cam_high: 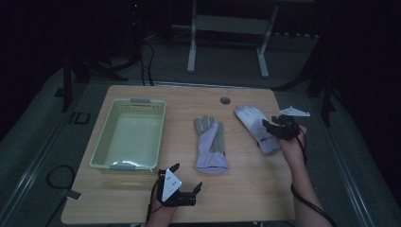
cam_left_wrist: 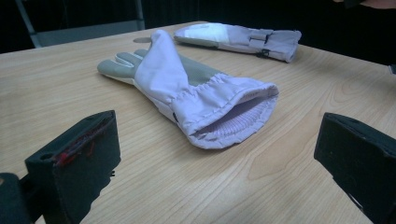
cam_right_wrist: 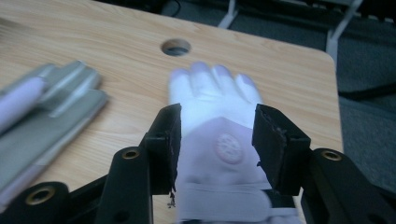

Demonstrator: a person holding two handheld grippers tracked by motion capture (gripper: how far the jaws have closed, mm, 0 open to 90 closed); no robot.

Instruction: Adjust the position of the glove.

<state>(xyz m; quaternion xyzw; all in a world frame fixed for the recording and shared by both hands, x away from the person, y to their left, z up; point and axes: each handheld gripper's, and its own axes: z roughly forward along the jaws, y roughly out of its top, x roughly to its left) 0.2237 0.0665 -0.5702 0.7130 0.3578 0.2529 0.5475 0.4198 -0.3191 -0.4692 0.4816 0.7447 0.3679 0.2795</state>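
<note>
We see our right gripper (cam_right_wrist: 217, 135), jaws spread, straddling the far glove (cam_right_wrist: 215, 140) on the desk (cam_high: 236, 184). Our left gripper (cam_high: 182, 182), also spread wide, faces the cuff of the near glove (cam_left_wrist: 196, 88).

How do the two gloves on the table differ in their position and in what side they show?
The middle glove lies free, grey palm side up, its open cuff toward the left gripper. The right glove shows its pale back with a strap, and the right gripper stands over it, its fingers on either side. Both are lilac and lie flat on the table.
</note>
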